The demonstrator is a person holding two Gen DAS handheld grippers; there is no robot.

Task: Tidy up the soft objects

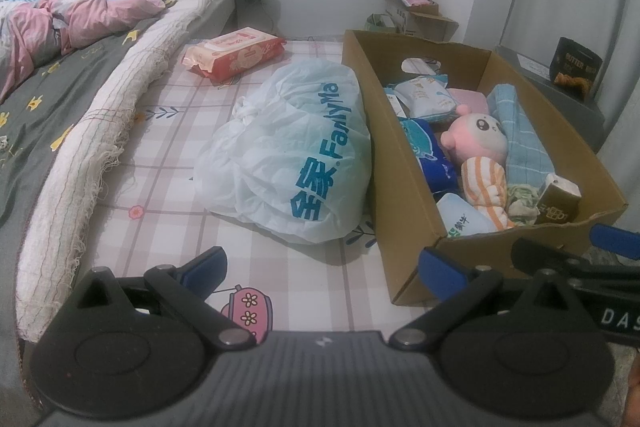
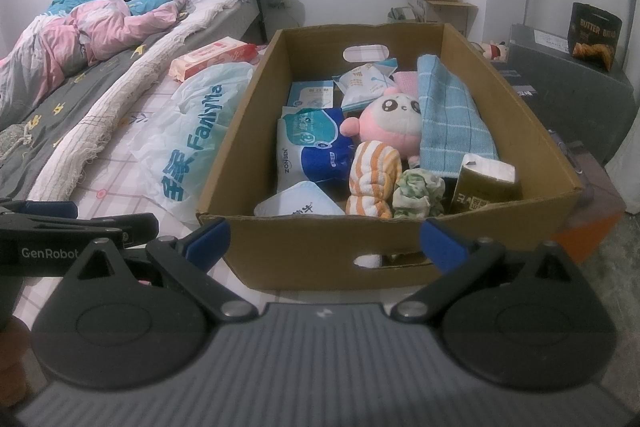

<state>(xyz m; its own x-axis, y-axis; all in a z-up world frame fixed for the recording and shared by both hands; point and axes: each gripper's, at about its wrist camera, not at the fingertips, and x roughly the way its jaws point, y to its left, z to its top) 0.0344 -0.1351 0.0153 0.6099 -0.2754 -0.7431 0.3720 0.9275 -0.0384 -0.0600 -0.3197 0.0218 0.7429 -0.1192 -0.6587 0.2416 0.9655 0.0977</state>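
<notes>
While both grippers hang low over the checked mat (image 1: 168, 155), I note each with its blue-padded fingers spread wide, nothing between them: left gripper (image 1: 322, 269), right gripper (image 2: 324, 241). Just ahead of the right one sits the cardboard box (image 2: 320, 247), corrugated, torn along its near rim, a hand slot cut in the front wall. Inside, nearest me: a striped orange-and-white rolled cloth (image 2: 372, 179), a crumpled green-patterned rag (image 2: 416, 193), glossy tissue packs (image 2: 316, 147). Mid-box, a pink plush toy (image 2: 394, 121), fuzzy, round-faced. A blue waffle-weave towel (image 2: 452, 123) leans against the right wall. Touching the box's left side lies a knotted, crinkly white plastic bag (image 1: 292, 151). Beyond it, a wet-wipes pack (image 1: 236, 55), then the bed (image 1: 60, 99) with rumpled pink bedding.
</notes>
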